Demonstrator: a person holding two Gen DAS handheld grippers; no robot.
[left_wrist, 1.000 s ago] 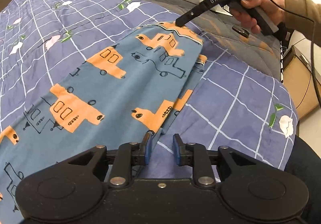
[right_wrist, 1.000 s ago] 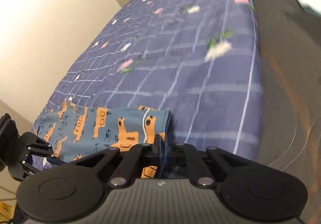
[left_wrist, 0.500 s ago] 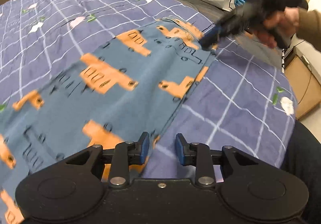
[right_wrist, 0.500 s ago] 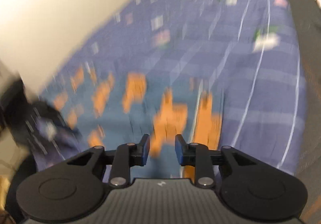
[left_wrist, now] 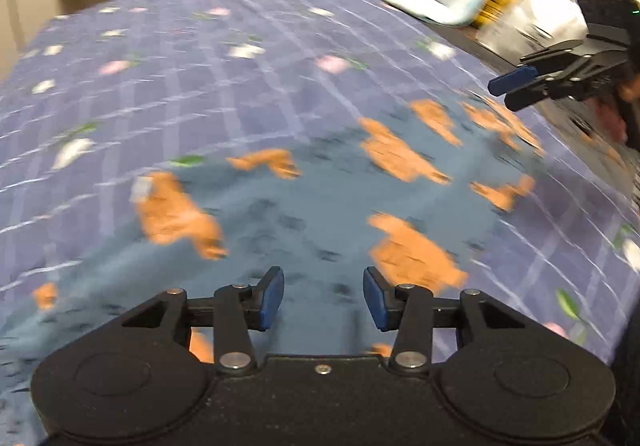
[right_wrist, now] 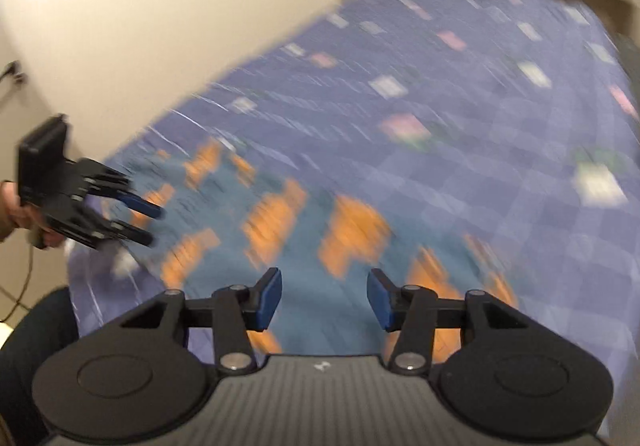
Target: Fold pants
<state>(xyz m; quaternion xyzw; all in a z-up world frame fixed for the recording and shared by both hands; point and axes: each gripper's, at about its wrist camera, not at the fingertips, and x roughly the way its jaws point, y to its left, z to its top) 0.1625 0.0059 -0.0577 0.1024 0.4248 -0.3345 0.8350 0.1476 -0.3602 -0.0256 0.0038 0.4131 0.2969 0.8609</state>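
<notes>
The pants (left_wrist: 320,206), blue with orange prints, are lying spread on the quilt (left_wrist: 200,86), toward its near side. The left gripper (left_wrist: 323,304) is hanging above them with its jaws wide apart and nothing between them. The right gripper (right_wrist: 324,300) is likewise gaping over the pants, holding nothing. Both views are blurring, so the cloth's edges and folds are probably not readable. Bags (left_wrist: 460,2) are lying at the far right.

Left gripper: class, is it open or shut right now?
Open. The left gripper has its blue pads wide apart, nothing between them, above the pants.
</notes>
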